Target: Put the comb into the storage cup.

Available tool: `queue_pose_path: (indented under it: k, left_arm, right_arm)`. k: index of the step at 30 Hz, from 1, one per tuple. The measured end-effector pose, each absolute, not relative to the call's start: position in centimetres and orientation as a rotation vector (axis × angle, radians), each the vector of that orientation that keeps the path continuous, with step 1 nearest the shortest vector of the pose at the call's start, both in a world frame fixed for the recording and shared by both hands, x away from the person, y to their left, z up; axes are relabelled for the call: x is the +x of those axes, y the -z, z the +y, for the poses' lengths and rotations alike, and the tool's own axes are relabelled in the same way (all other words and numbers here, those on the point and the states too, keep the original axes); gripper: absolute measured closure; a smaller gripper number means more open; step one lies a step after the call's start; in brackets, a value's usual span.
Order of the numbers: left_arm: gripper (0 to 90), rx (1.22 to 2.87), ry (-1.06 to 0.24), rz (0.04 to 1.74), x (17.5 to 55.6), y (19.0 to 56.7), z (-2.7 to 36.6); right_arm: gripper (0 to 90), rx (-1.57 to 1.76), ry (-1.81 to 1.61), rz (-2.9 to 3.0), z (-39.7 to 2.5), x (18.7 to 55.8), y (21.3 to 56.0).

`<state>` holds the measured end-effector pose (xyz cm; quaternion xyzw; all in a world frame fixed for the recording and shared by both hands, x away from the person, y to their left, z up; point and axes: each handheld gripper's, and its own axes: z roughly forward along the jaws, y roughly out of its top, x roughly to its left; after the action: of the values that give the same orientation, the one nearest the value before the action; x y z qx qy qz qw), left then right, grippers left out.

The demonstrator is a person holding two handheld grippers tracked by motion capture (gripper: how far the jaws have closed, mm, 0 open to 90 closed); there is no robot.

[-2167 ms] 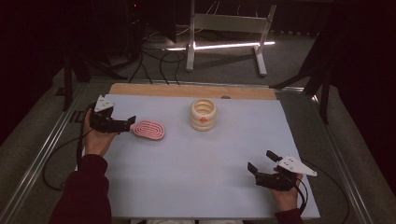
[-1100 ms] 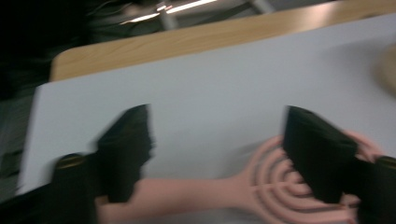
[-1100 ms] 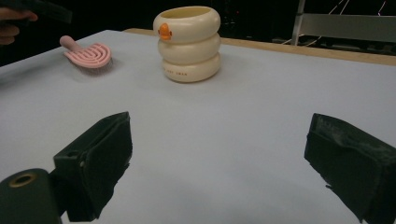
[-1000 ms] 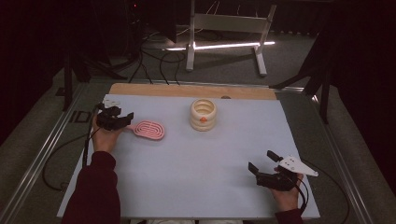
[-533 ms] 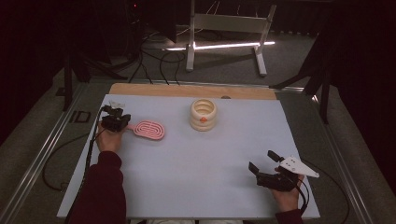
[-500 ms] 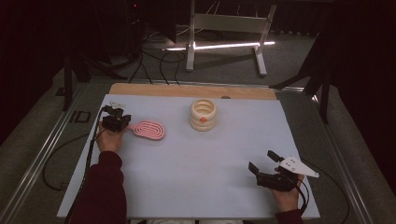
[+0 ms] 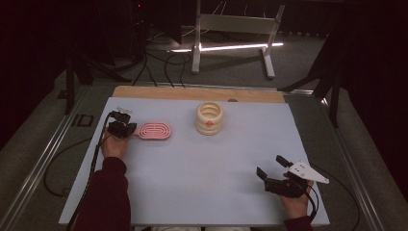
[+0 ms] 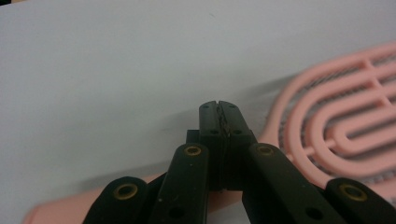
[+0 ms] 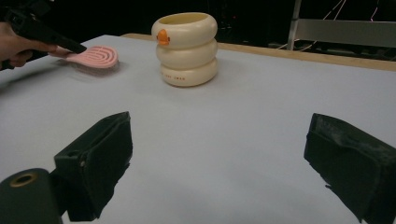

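At the table's far left, the left gripper is pinching the handle of a pink brush, its jaws pressed together over the handle while the brush is lying flat on the pale blue table. The right gripper is resting near the front right corner, jaws spread wide, well apart from a cream ringed pot

Grey table; pink paddle; cream cup.

The right hand-held gripper gapes toward a cream ringed pot and pink brush.
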<state>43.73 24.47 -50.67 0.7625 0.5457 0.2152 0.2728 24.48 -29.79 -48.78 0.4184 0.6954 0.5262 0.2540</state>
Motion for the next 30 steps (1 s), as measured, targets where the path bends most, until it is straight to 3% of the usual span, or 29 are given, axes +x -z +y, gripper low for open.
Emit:
queue_pose_path:
  k: [30]
  left_arm:
    - [87.7,2.188,-0.505,1.453,42.3,50.1,24.7]
  right_arm:
    - [7.7,1.132,-1.427,1.896,-29.6,24.4,48.7]
